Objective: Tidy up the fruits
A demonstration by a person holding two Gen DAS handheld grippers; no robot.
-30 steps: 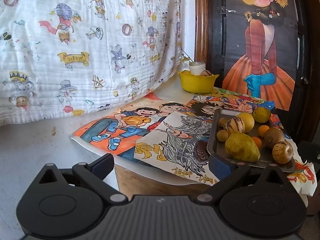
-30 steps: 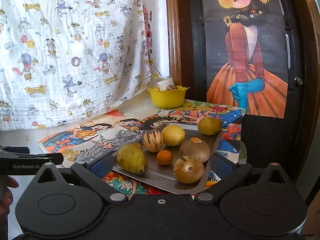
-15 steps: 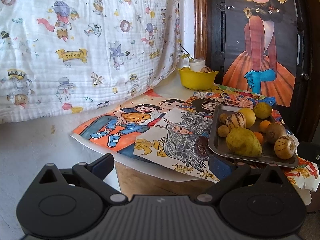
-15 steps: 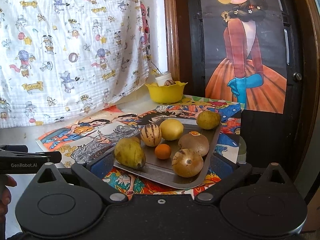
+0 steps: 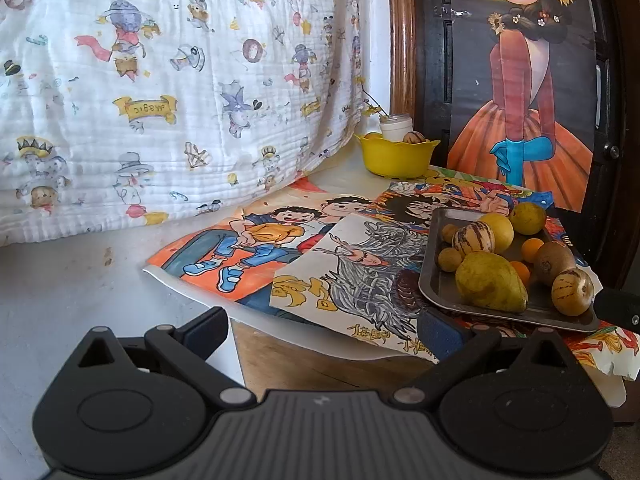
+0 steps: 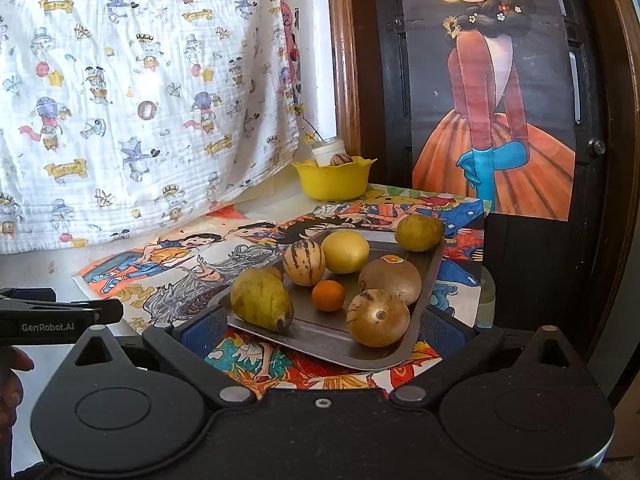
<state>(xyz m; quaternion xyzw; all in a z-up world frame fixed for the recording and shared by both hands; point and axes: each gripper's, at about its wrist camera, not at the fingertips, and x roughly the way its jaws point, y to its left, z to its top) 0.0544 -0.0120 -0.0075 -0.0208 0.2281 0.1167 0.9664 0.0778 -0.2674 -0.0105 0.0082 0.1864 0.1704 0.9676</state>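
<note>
A grey metal tray [image 6: 320, 336] [image 5: 444, 284] sits on colourful posters and carries several fruits: a yellow-green pear [image 6: 262, 300] [image 5: 490, 282], two striped melons [image 6: 304, 262] [image 6: 378, 318], a lemon [image 6: 345, 251], a small orange [image 6: 328, 295], a brown kiwi [image 6: 390, 280] and a green-yellow fruit [image 6: 418, 232]. A yellow bowl [image 6: 334, 180] [image 5: 396, 158] at the back holds a striped fruit and a white jar. My right gripper [image 6: 320, 326] is open in front of the tray's near edge. To the left of the tray, over the posters' edge, my left gripper [image 5: 322, 324] is open and holds nothing.
A white cartoon-print cloth [image 5: 160, 92] hangs behind the white counter [image 5: 60, 280]. A dark door with a poster of a girl in an orange dress [image 6: 492, 120] stands at the right. A hand [image 6: 10, 384] holds the left gripper's body at the right view's left edge.
Both grippers have crept slightly forward toward the tray; the fruits look a bit larger. Nothing was grasped or released.
</note>
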